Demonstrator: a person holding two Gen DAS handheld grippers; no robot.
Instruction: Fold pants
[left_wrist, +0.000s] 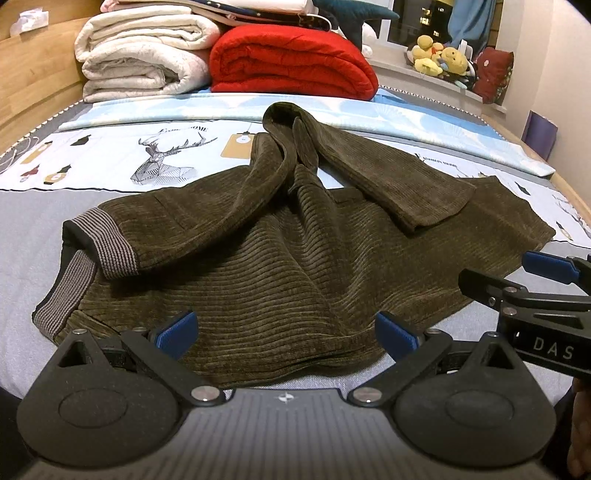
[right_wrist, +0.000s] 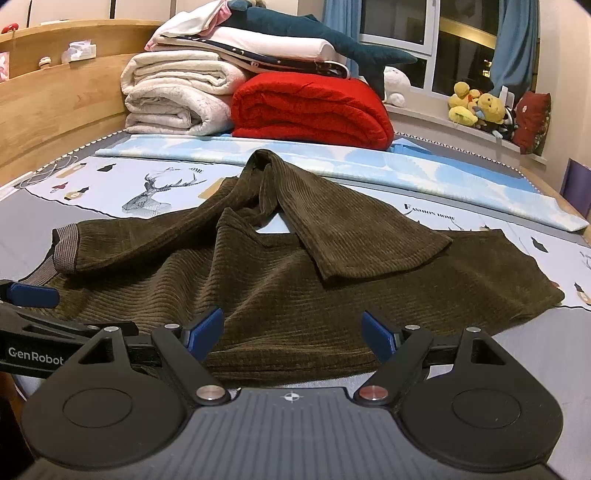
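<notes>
**Q:** Nearest the lens in each view, what is shown?

**A:** Blue-padded fingers (left_wrist: 173, 332), spread apart and holding nothing. The left gripper (left_wrist: 286, 334) and the right gripper (right_wrist: 291, 332) both hover just short of the near edge of the pants (left_wrist: 280, 258), which runs across between each pair of fingers. The two tools sit side by side, close together.

**Q:** Where do the pants lie?

**A:** On the bed (left_wrist: 29, 221), directly ahead of both pairs of fingers. One leg is spread flat; the other is thrown back over it in a loose, twisted loop. The striped waistband (left_wrist: 110, 243) lies beyond the left fingers, to their left; a leg hem (right_wrist: 388, 254) lies ahead of the right fingers, slightly to their right.

**Q:** How is the cloth likely to handle?

**A:** Judging by the ribs, a thick corduroy: soft, limp, fairly weighty, not slippery. It should drape and sag, not hold a shape, and the pads should grip it well.

**Q:** Where to take hold?

**A:** Probably at the thicker seams: waistband for the left, hem for the right, pinching both layers so the twisted leg can be drawn straight first.
</notes>
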